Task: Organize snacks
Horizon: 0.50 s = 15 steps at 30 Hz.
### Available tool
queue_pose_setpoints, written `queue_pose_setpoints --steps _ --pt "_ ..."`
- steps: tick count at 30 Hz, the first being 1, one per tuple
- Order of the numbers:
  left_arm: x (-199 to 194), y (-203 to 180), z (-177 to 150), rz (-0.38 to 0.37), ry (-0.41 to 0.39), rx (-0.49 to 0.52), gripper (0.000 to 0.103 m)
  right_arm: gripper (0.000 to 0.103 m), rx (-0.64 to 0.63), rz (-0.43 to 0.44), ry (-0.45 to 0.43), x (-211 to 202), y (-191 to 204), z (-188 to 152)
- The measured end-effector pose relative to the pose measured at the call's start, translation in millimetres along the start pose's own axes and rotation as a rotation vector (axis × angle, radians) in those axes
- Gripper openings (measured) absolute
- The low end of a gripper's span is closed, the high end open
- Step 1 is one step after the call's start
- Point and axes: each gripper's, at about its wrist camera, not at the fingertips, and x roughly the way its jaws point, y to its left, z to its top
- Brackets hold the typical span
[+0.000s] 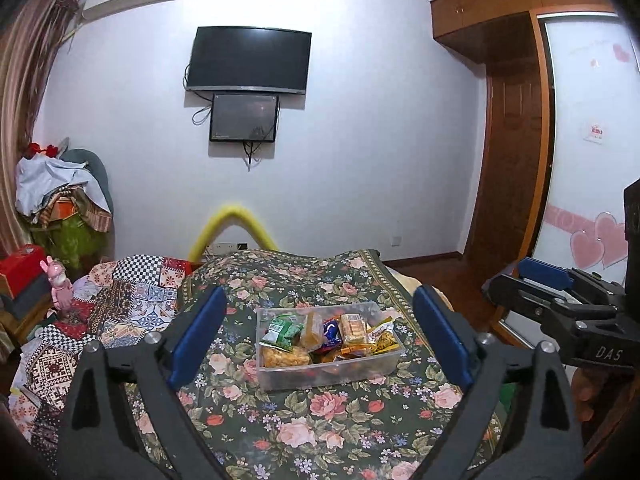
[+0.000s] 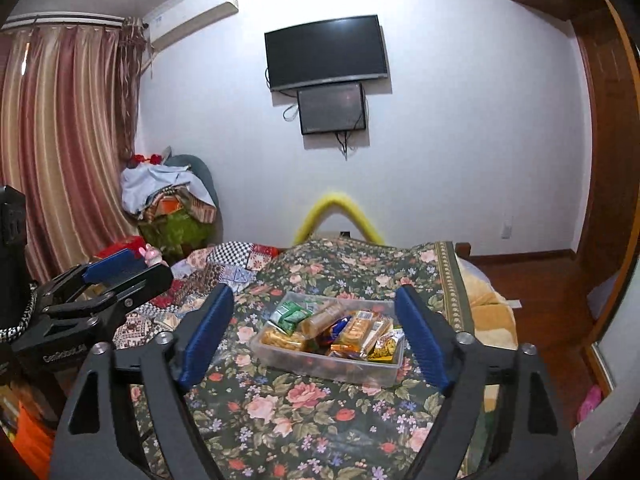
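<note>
We are working over a bed with a flowered cover, a television hanging on the wall in the upper middle. The clear box of snacks is sitting centre frame, framed between both grippers' fingers but beyond them. The left gripper and right gripper are both gaping wide, holding nothing. We should be picking one packet and descending straight, avoiding the box rim.

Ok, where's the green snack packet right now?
The green snack packet lies in the clear plastic box on the floral bedspread, at the box's far-left corner, beside the orange-wrapped crackers; both wrist views show it.
</note>
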Motion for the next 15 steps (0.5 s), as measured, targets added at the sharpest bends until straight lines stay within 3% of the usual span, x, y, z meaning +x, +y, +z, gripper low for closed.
queue_pose_setpoints --steps 7,15 --pt "-9.3 -3.3 -6.4 0.013 -0.005 0.021 0.101 0.102 0.005 -0.026 -0.032 -9.3 3.8 -7.3" --pt "-18.9 -4.3 -10.4 0.011 -0.008 0.023 0.102 0.103 0.000 -0.038 -0.039 -20.9 6.8 -15.9"
